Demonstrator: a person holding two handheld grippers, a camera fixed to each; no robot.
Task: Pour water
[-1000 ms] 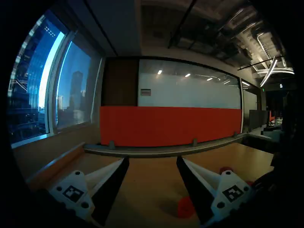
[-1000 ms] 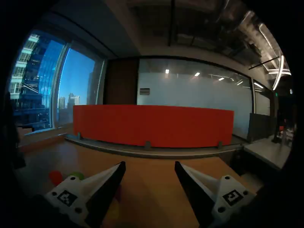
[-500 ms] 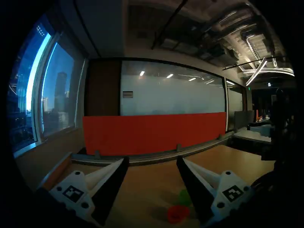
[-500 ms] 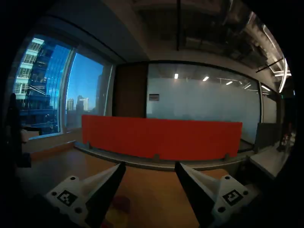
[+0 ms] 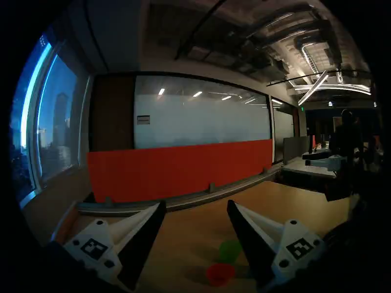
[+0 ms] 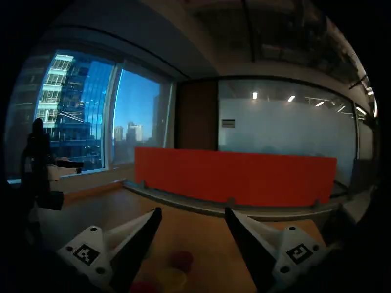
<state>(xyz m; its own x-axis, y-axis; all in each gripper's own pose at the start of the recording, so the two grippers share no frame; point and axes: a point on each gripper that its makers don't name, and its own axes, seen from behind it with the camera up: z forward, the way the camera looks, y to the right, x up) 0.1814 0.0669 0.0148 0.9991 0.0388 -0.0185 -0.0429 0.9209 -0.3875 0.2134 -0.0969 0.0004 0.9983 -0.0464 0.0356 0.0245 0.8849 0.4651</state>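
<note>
Left tool is held low over the wooden surface, its two white fingers spread wide with bare wood between them. At the bottom of the frame, just right of centre, a red cup sits on the surface with a green cup right behind it, both close to the right finger. It's too dark to tell if they touch. An orange panel runs along the far edge, with a frosted glass wall above it. There's a blue-lit window at far left, light strips at upper right, and a person's dark outline at far right.
</note>
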